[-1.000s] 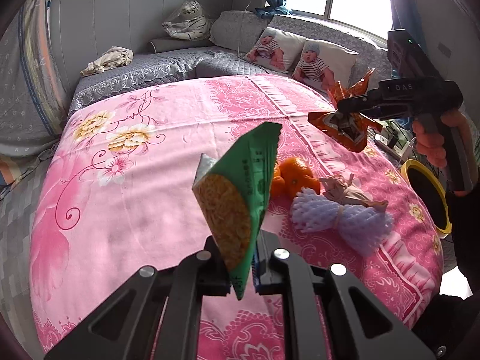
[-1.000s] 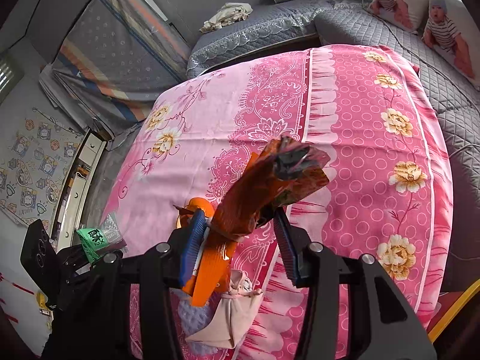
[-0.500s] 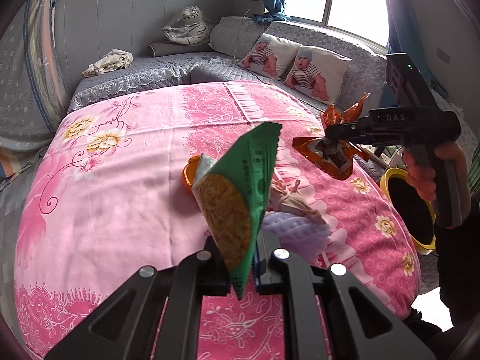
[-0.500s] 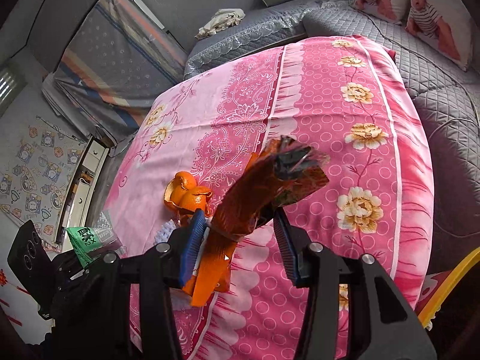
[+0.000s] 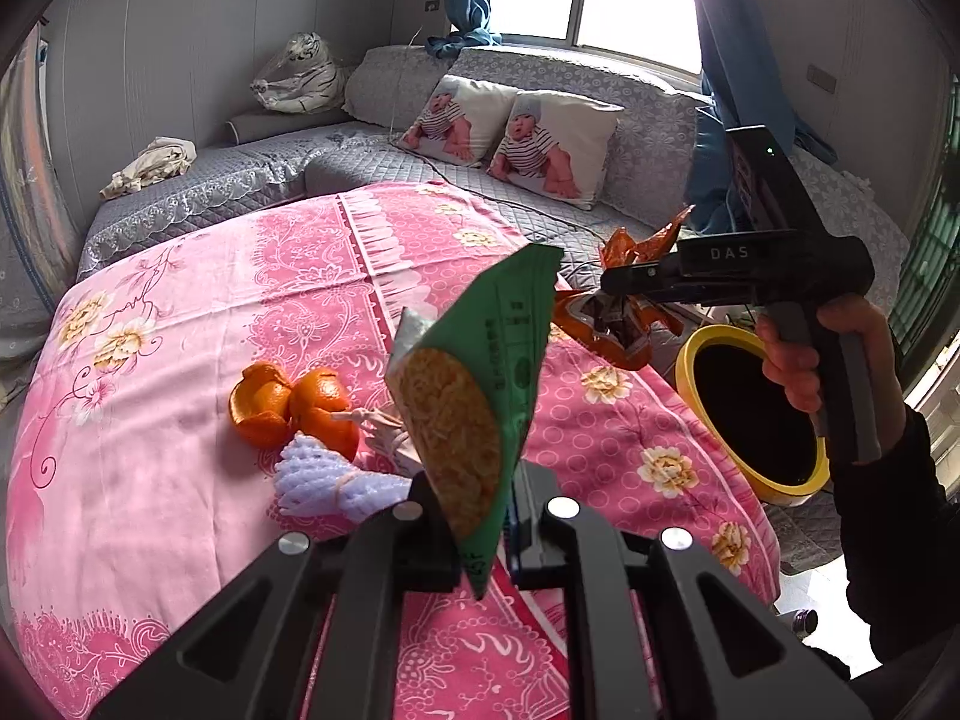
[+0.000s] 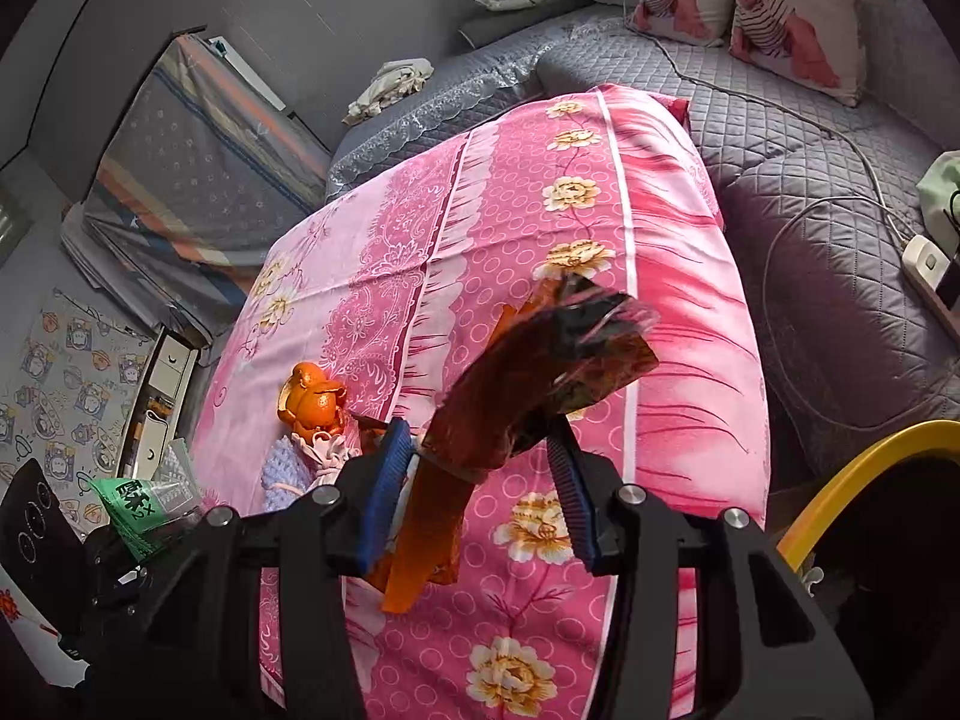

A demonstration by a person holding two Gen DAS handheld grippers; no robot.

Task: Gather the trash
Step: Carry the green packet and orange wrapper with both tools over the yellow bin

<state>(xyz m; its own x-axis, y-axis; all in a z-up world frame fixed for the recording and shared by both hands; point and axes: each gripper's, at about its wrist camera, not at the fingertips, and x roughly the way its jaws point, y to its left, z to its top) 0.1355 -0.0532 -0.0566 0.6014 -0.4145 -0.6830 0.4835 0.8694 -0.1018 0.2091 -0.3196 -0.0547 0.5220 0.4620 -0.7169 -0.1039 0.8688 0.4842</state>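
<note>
My left gripper (image 5: 474, 498) is shut on a green snack wrapper (image 5: 480, 378) and holds it upright above the pink bedspread (image 5: 180, 312). My right gripper (image 6: 474, 468) is shut on a crumpled orange wrapper (image 6: 528, 372); in the left wrist view that orange wrapper (image 5: 624, 324) hangs near the bed's right edge, just left of a yellow-rimmed black bin (image 5: 756, 414). Orange peels (image 5: 288, 408), a lilac foam net (image 5: 336, 486) and a pale crumpled paper (image 5: 384, 432) lie on the bedspread. The bin's rim also shows in the right wrist view (image 6: 852, 480).
A grey quilted sofa (image 5: 336, 162) with two baby-print pillows (image 5: 558, 144) and a toy tiger (image 5: 300, 72) wraps around the bed. A white cable and power strip (image 6: 924, 270) lie on the sofa. A folded mattress (image 6: 198, 180) leans at the left.
Both grippers have swung right towards the bin with their wrappers still held. The bin has come into both views; the peels and foam net now lie to my left.
</note>
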